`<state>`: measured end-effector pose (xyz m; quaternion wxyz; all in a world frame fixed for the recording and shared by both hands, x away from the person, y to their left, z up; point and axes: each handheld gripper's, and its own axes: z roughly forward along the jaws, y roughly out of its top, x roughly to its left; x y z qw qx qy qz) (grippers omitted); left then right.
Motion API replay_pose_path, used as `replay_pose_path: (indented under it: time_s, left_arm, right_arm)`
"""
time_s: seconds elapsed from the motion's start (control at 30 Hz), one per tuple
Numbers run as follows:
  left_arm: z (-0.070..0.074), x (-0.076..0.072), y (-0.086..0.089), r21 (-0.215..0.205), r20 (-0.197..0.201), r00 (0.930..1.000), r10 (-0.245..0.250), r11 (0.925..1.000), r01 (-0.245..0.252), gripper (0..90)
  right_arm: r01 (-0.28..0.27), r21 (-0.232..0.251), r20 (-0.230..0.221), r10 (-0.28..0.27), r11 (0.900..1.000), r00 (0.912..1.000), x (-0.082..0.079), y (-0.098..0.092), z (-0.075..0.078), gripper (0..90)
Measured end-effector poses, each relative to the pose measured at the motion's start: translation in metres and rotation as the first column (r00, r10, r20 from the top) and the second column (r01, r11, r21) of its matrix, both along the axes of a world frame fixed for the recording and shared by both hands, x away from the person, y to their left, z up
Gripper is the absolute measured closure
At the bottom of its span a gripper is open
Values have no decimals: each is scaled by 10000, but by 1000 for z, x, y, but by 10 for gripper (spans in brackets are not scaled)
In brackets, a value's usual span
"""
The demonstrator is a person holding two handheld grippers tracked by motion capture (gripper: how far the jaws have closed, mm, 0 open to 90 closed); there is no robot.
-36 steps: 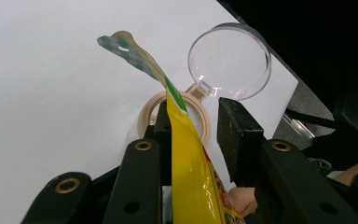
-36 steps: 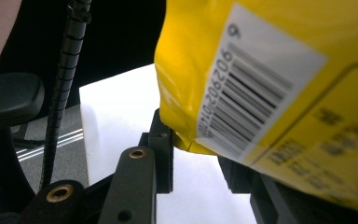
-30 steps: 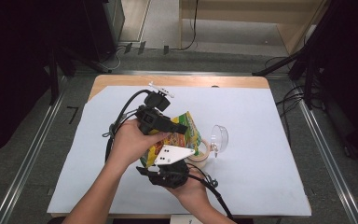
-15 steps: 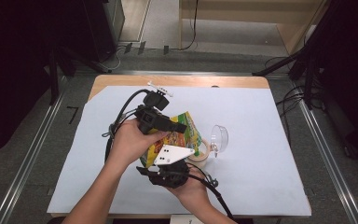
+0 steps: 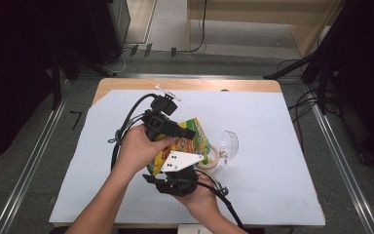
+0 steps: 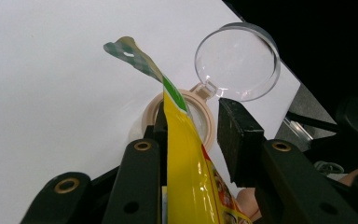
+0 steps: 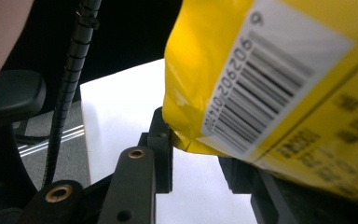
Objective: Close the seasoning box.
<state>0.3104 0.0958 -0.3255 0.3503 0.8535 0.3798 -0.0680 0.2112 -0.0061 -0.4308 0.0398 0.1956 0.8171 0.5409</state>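
Observation:
A yellow snack bag [image 5: 192, 141] is held off the table by both grippers. My left gripper [image 5: 189, 132] is shut on its upper part. In the left gripper view the bag [image 6: 182, 154] rises between the jaws of the left gripper [image 6: 196, 114], with its torn green top hanging over a small beige jar [image 6: 151, 119]. The jar's clear hinged lid [image 6: 237, 60] stands open. Nearer the table's front edge, my right gripper [image 5: 177, 178] is shut on the bag's lower corner. The right gripper view shows the barcode side of the bag [image 7: 270, 70] in the right gripper [image 7: 196, 149]; the bag hides the right jaw's pad.
The jar [image 5: 209, 158] and its lid [image 5: 229, 142] stand right of the bag on a white sheet [image 5: 272, 146] that covers the wooden table. Cables trail from both grippers. Dark stands and metal rails flank the table.

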Motion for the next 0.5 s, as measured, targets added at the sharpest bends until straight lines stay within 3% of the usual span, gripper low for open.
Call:
replay_pose_path:
  time_s: [0.5]
  left_arm:
    - [-2, -2, -3, 300, 299, 9993, -203, 9994, 194, 677]
  right_arm:
    - [-12, -128, 98, 13, 9999, 10000, 0, 0, 1, 698]
